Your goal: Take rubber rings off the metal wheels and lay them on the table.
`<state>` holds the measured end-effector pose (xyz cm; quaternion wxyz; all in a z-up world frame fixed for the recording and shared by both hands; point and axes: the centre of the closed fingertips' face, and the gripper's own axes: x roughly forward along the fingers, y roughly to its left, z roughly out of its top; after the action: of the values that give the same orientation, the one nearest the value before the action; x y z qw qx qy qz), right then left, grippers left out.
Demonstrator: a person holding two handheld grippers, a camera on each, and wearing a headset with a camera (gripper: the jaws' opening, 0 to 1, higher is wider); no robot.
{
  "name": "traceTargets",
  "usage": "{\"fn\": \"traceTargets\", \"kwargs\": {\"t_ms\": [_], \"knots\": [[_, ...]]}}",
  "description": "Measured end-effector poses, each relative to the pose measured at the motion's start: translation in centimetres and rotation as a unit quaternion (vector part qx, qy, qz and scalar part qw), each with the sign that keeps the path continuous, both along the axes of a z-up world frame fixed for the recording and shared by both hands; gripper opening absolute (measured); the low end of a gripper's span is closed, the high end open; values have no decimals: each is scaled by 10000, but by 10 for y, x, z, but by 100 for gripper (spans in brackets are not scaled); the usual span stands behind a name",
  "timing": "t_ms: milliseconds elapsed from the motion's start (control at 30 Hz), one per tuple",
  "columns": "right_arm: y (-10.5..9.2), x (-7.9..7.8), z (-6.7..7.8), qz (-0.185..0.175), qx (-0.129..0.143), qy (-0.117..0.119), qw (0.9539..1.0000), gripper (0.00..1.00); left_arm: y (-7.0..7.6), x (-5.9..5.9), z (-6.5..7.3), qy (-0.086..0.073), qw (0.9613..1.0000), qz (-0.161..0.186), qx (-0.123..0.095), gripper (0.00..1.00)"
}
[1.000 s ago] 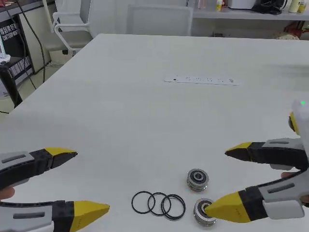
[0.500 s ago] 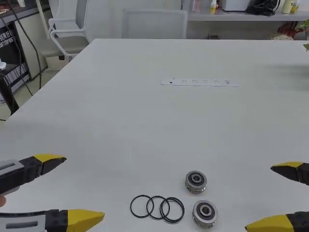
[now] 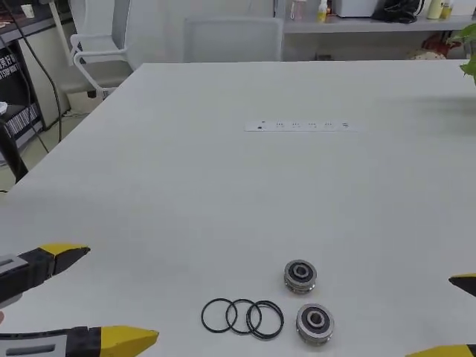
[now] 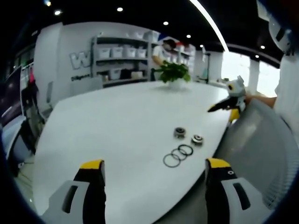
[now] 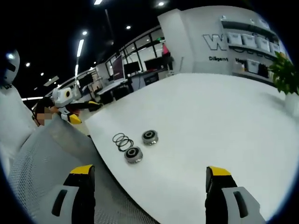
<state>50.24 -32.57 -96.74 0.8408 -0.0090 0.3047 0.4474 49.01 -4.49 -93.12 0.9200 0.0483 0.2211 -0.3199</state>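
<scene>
Looks approx. done: rubber rings point(image 3: 242, 317) lie on bench point(image 3: 223, 171) by 2 metal wheels point(image 3: 300, 274), L gripper point(image 3: 123, 295) & R gripper point(image 5: 150, 171) fingers spread, empty.

The white back wall point(image 5: 187, 32) carries large grey lettering point(image 5: 212, 42) that begins with "W", the rest hidden by shelving. A smaller grey line point(image 5: 219, 59) beneath it starts "Diligent". In the left gripper view the same "W" is readable, but the white print on the black sign point(image 3: 7, 63) left of the table is too blurred to read.
</scene>
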Motion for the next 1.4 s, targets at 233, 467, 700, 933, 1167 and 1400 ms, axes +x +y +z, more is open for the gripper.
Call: {"fn": "traceTargets", "kwargs": {"t_ms": [233,467,700,933,1167,1400], "knots": [[0,-7,-8,-68,-147,153,9998,99,-3,0,2,-29,10000,33,-39,89],[-4,-14,-18,-51,-418,362,9985,99,0,1,-7,149,9996,228,-23,88],[-12,-14,-23,-94,-726,273,9969,99,7,0,-15,249,9990,358,134,87],[-16,-15,-26,-223,-712,367,9965,98,7,-1,-16,331,9985,437,-24,86],[-21,-14,-25,-490,-502,433,9966,98,5,-4,-20,441,9985,331,3,88],[-20,-15,-24,-556,-357,513,9965,96,6,-5,-22,520,9977,421,-71,88]]}}
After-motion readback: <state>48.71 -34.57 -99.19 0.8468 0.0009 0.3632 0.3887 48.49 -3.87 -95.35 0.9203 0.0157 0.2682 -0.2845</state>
